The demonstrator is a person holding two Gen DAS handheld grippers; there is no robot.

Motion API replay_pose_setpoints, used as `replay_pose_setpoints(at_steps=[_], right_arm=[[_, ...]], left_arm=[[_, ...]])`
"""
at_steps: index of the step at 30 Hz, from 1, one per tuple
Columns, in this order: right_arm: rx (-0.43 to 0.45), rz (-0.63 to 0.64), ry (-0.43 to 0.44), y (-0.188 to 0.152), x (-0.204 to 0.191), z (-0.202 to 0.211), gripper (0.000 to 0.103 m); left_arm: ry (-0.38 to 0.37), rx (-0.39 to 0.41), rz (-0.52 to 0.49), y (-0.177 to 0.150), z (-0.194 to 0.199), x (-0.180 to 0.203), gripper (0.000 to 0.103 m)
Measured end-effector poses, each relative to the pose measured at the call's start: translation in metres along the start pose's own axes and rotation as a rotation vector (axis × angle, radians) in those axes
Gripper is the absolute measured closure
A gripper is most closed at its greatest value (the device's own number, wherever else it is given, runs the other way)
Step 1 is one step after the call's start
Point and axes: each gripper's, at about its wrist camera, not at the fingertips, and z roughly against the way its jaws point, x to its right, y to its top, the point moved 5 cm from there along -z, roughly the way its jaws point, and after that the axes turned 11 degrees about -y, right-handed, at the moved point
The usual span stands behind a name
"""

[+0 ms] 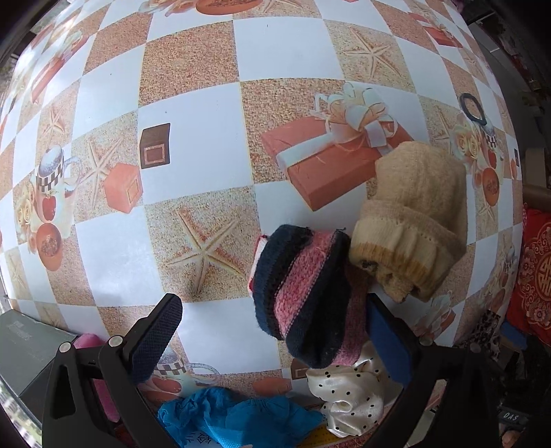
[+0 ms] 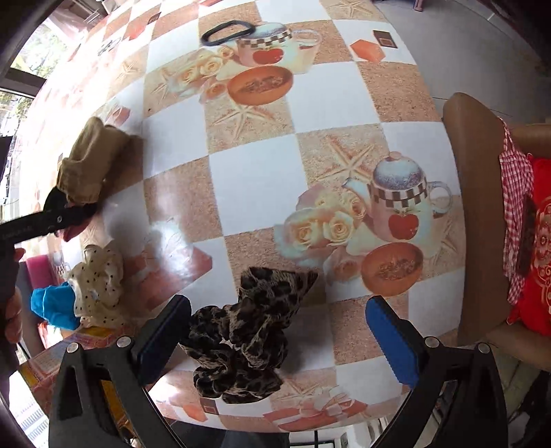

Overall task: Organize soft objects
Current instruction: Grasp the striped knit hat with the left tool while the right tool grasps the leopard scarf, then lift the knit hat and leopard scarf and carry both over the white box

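In the left wrist view my left gripper (image 1: 272,331) is open. A navy and pink knitted piece (image 1: 306,293) lies between its fingers, close to the right finger (image 1: 389,341). A beige knitted hat (image 1: 413,220) lies just beyond, touching it. A cream polka-dot scrunchie (image 1: 347,396) and a blue cloth (image 1: 237,420) lie near the front edge. In the right wrist view my right gripper (image 2: 279,331) is open around a leopard-print scrunchie (image 2: 248,331) on the table. The left gripper (image 2: 65,210) shows at the left by the beige hat (image 2: 89,162).
A black hair band (image 2: 227,32) lies at the far side of the patterned tablecloth (image 2: 255,179); it also shows in the left wrist view (image 1: 473,108). A brown chair (image 2: 478,206) with red cushion stands at the right edge. A grey box (image 1: 27,355) sits at the left.
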Motion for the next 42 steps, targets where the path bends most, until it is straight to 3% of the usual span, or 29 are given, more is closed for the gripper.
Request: replay_pose_setpoints(at_steps=[6,8,13,18,20,21,22,24,26,27,35,42], right_arm=[[-0.038,0.056,-0.07,-0.019,-0.028,-0.034,0.001],[-0.015,0.094,-0.126,-0.024,-0.028,-0.039,0.001],[0.015,0.11,-0.115,-0.041,-0.03,-0.043,0.0],[-0.036,0.147,-0.119,-0.046,-0.041,-0.042,0.0],[-0.034,0.152,-0.124,-0.06,-0.043,-0.042,0.001],[-0.027,0.158,-0.129,-0.064,-0.043,-0.041,0.002],[-0.021,0.159,-0.128,-0.067,-0.042,-0.041,0.008],[-0.002,0.171,-0.125,-0.072,-0.042,-0.034,0.023],[0.034,0.186,-0.118,-0.076,-0.043,-0.024,0.063],[0.041,0.188,-0.105,-0.077,-0.041,-0.02,0.068],[0.086,0.101,0.017,-0.076,-0.03,0.007,0.07],[0.116,0.041,0.046,-0.08,-0.005,0.03,0.07]], left_arm=[[0.018,-0.001,-0.003,-0.001,-0.008,0.001,0.0],[0.032,-0.002,-0.019,0.001,-0.01,0.007,0.0],[0.048,-0.006,-0.032,0.003,-0.013,0.014,0.0],[0.043,0.001,-0.035,0.007,-0.02,0.018,0.0],[0.037,0.017,-0.029,0.004,-0.018,0.019,0.004],[0.037,0.031,-0.034,0.003,-0.016,0.021,0.011],[0.036,0.047,-0.05,0.001,-0.012,0.024,0.016],[0.02,0.077,-0.105,-0.002,-0.004,0.032,0.053],[-0.005,0.073,-0.126,-0.004,-0.001,0.038,0.065],[-0.01,0.083,-0.123,-0.004,0.002,0.039,0.067],[0.001,0.145,-0.132,-0.019,0.037,0.035,0.067],[-0.016,0.22,-0.223,-0.037,0.076,0.074,0.067]])
